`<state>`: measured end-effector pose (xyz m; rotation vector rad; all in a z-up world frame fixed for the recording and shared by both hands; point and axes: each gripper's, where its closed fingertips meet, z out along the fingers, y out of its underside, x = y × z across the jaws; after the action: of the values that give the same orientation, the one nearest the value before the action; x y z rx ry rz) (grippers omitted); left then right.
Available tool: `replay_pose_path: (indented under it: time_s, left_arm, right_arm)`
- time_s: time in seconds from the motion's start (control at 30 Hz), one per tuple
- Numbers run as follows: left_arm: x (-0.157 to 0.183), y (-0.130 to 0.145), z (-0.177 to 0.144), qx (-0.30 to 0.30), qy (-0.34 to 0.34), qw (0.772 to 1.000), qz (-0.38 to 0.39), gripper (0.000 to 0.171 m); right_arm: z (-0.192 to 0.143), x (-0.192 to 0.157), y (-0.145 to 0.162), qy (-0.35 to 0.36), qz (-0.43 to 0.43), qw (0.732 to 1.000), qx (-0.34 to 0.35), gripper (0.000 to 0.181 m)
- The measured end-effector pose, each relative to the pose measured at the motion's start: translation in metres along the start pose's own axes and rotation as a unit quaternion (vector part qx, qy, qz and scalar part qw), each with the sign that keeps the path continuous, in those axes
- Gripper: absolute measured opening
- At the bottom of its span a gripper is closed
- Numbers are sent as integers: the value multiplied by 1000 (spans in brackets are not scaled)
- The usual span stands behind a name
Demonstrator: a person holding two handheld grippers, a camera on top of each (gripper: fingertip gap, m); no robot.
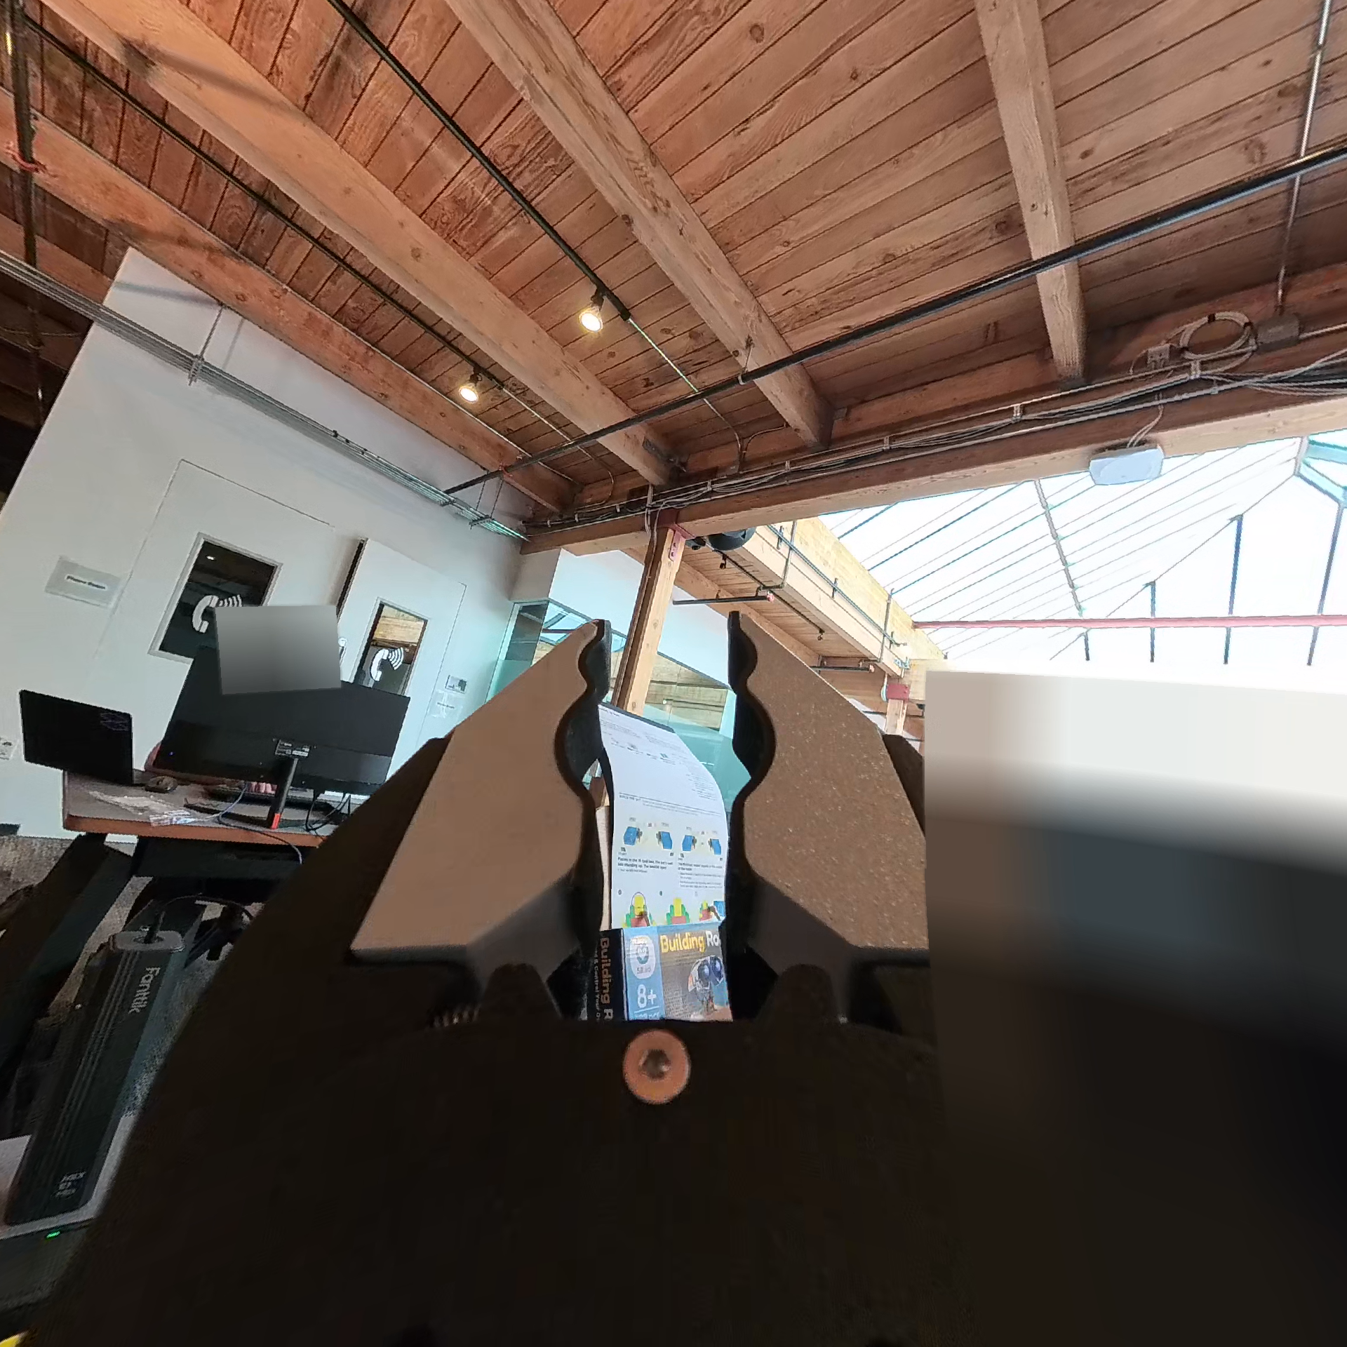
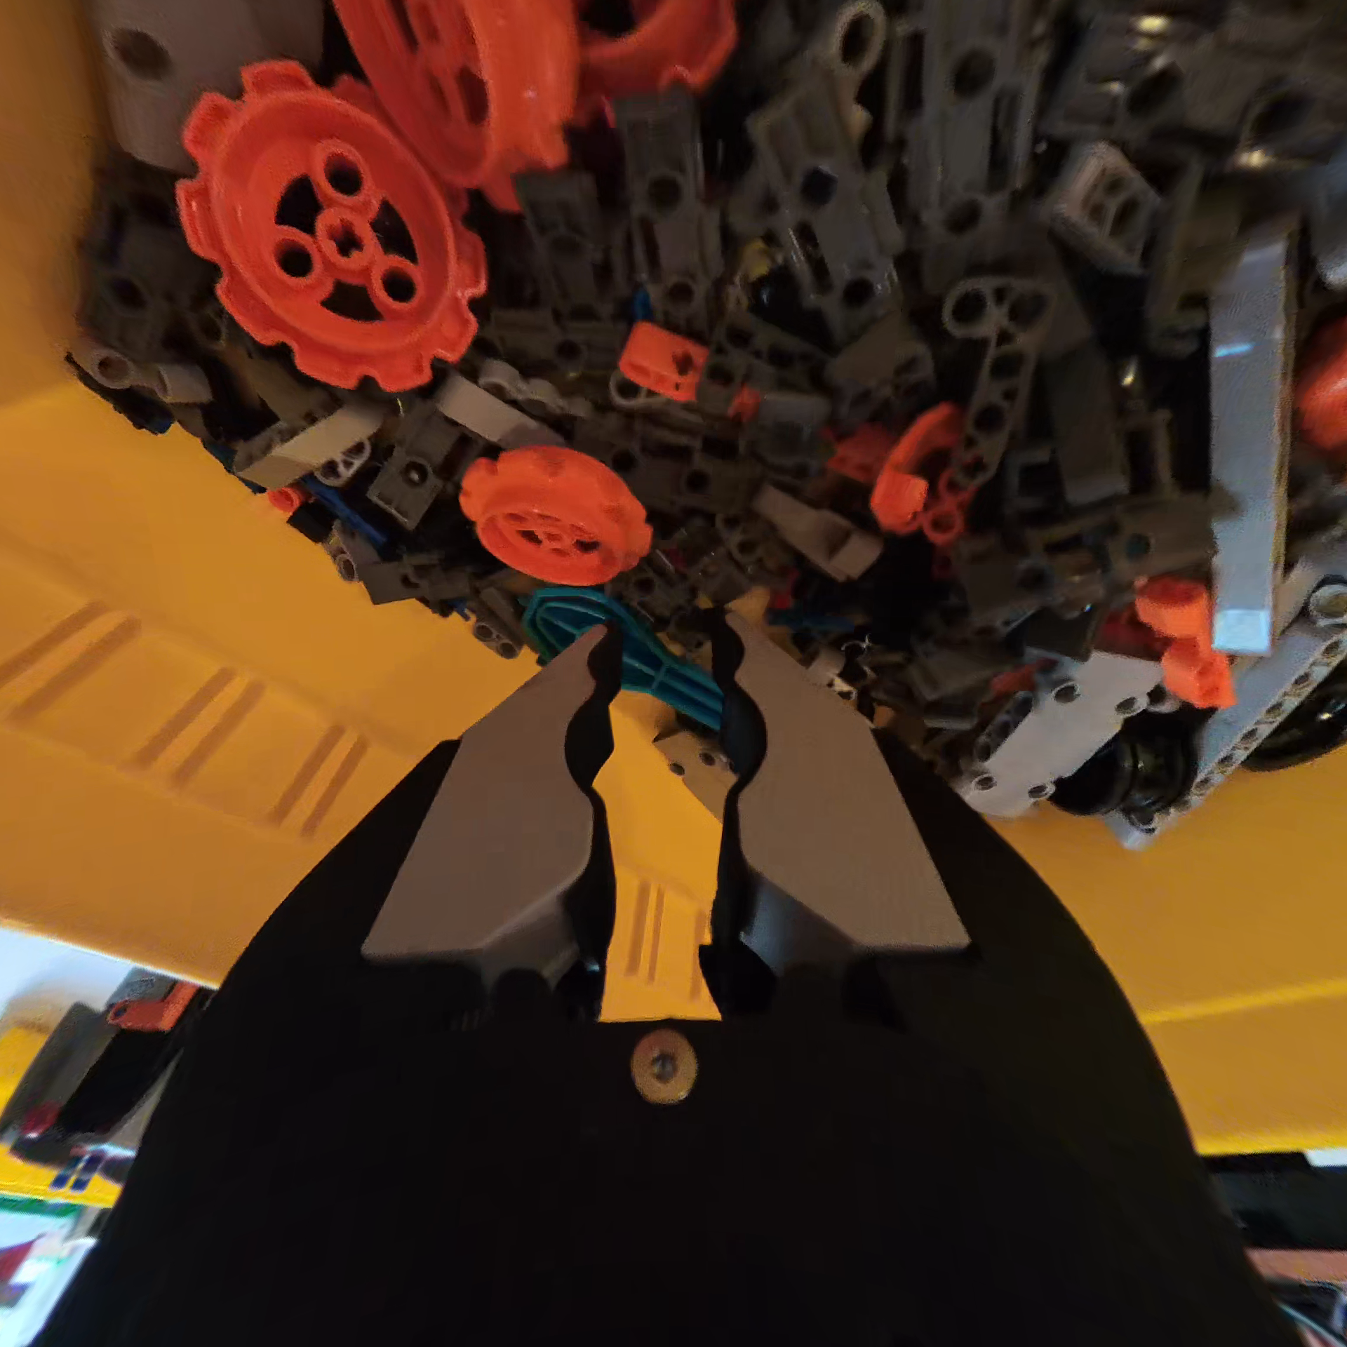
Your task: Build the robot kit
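1. Jaws of the right gripper (image 2: 665, 641) stand narrowly parted and hold nothing; their tips sit at the near edge of a heap, flanking a teal plastic tool (image 2: 641, 660) at mid-frame.
2. Beyond the tips, the heap of grey building-toy parts (image 2: 802, 291) fills the upper frame, with a small orange gear (image 2: 555, 514) just above the teal tool and a large orange gear (image 2: 332, 233) at upper left.
3. All of it lies in a yellow bin (image 2: 182, 692), probably there to keep the loose parts together.
4. The left gripper (image 1: 667, 641) is tilted up toward the wooden ceiling (image 1: 729, 182), jaws narrowly parted and empty. A curled instruction sheet (image 1: 667, 816) and printed box (image 1: 674, 973) show beyond the gap, seemingly propped for reading.
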<state>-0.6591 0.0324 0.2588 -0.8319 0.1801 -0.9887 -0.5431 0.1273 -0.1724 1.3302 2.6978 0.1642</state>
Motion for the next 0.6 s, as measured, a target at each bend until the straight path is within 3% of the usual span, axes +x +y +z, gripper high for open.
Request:
replay_pose_path:
  time_s: [0.23, 0.4, 0.5, 0.6]
  left_arm:
    - [0, 1, 1, -2, 1, 1000, -1, 30]
    - [0, 1, 1, -2, 0, 1000, 0, 30]
    - [-2, 4, 2, -6, -2, 1000, -1, 30]
    - [-3, 8, 5, -12, -5, 1000, -1, 30]
  right_arm:
    - [-4, -26, -52, -64, 6, 994, 93, 24]
    - [-8, -26, -68, -61, -3, 992, 112, 23]
    - [-16, -29, -66, -64, 0, 992, 107, 28]
    - [-37, -25, -44, -21, 12, 995, 97, 30]
